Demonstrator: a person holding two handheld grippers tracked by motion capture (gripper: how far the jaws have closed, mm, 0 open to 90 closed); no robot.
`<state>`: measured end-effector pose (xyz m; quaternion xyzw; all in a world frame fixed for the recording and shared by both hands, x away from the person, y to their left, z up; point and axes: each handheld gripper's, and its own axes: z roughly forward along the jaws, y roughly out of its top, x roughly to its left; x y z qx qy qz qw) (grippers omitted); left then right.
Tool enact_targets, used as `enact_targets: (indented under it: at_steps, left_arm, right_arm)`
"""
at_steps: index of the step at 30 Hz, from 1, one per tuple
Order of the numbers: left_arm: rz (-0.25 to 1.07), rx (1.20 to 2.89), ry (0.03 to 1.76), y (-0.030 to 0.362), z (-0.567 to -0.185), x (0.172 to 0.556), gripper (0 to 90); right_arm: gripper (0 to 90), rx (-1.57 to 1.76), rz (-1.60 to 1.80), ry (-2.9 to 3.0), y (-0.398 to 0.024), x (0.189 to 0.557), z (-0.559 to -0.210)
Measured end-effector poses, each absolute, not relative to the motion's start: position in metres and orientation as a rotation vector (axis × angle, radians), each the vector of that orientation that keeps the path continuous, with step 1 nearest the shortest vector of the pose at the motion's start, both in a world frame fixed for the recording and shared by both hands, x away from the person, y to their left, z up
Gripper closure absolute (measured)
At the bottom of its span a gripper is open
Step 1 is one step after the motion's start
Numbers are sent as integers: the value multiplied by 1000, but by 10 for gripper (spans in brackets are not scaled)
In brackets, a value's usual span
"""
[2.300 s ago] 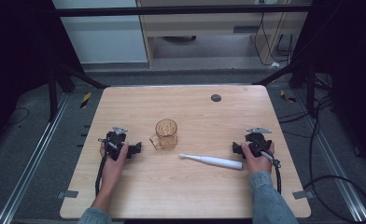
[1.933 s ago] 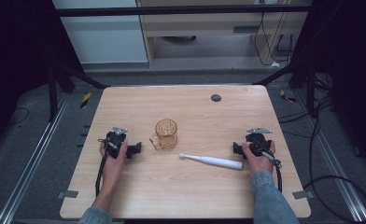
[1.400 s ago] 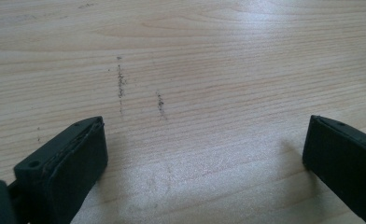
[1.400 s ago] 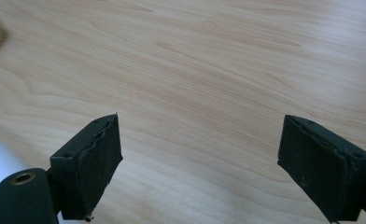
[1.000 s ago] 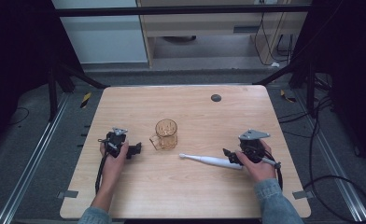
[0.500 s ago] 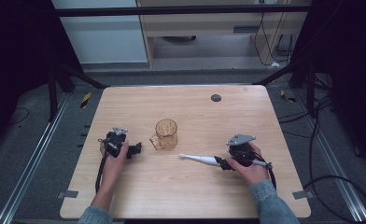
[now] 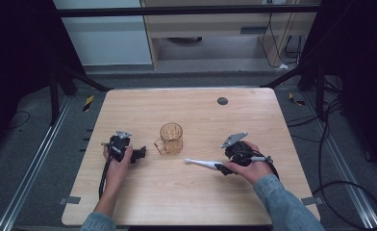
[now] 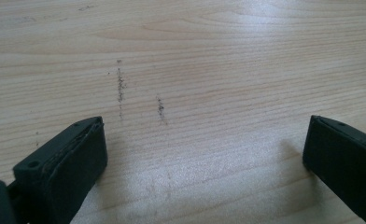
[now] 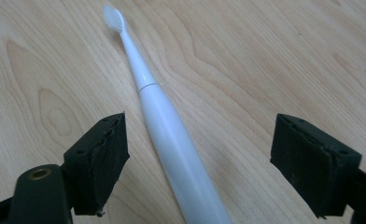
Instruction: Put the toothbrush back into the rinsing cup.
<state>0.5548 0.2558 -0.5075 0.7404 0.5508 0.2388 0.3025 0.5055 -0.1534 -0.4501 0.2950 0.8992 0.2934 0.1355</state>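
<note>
Right gripper view: toothbrush lies between the spread right tongs, which just narrowed, not pinching; left tongs spread over bare table.

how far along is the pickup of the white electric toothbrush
Done: the right gripper is over the white plastic electric toothbrush, its handle between the jaws. In hand: the jaws have just been closing, but neither pad touches the handle yet, so nothing is gripped. Left: closing on it and lifting; it lies flat on the wooden table. The left gripper rests open beside the amber glass mug.
</note>
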Motion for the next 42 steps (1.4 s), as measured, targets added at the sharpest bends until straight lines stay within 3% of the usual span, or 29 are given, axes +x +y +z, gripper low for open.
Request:
enact_targets:
  at_steps: [19, 42]
  left_arm:
    - [631, 1966, 1454, 256, -508, 557, 0]
    - [630, 1967, 1452, 256, -508, 558, 0]
  right_arm:
    - [309, 691, 755, 2726, -135, 519, -438]
    - [455, 597, 618, 2873, -118, 527, -460]
